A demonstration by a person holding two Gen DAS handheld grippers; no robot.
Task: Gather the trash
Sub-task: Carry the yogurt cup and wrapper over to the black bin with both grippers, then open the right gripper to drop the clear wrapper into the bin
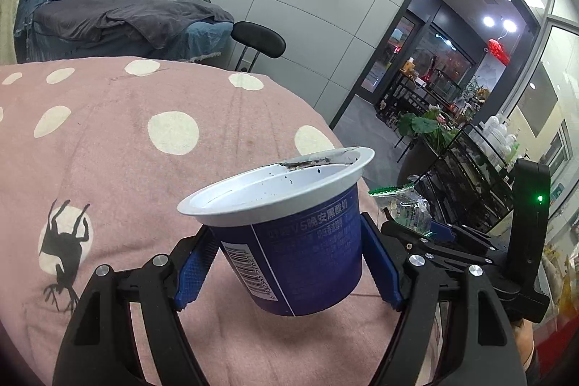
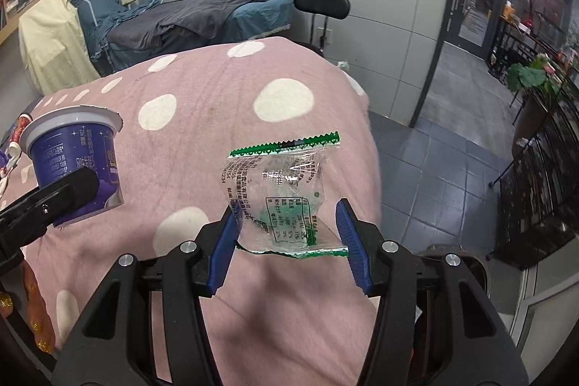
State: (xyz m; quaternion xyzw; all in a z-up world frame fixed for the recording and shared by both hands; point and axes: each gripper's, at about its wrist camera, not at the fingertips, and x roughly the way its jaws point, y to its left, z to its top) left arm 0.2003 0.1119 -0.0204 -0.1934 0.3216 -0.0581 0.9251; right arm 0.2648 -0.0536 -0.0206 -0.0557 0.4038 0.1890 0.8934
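Note:
My left gripper (image 1: pixel 289 263) is shut on a blue yogurt cup (image 1: pixel 293 234) with a white rim and holds it tilted above the pink dotted blanket (image 1: pixel 126 151). The cup also shows in the right wrist view (image 2: pixel 72 161), with the left gripper's finger across it. My right gripper (image 2: pixel 286 241) is shut on a clear plastic wrapper (image 2: pixel 282 194) with green serrated edges and holds it above the blanket (image 2: pixel 217 89). The wrapper also shows in the left wrist view (image 1: pixel 405 205), to the right of the cup.
A bed with grey and blue covers (image 2: pixel 188 17) and a black stool (image 2: pixel 322 4) stand by the far wall. A black metal rack with plants (image 2: pixel 535 147) stands right, over grey floor tiles. A doorway (image 1: pixel 416 60) opens at the right.

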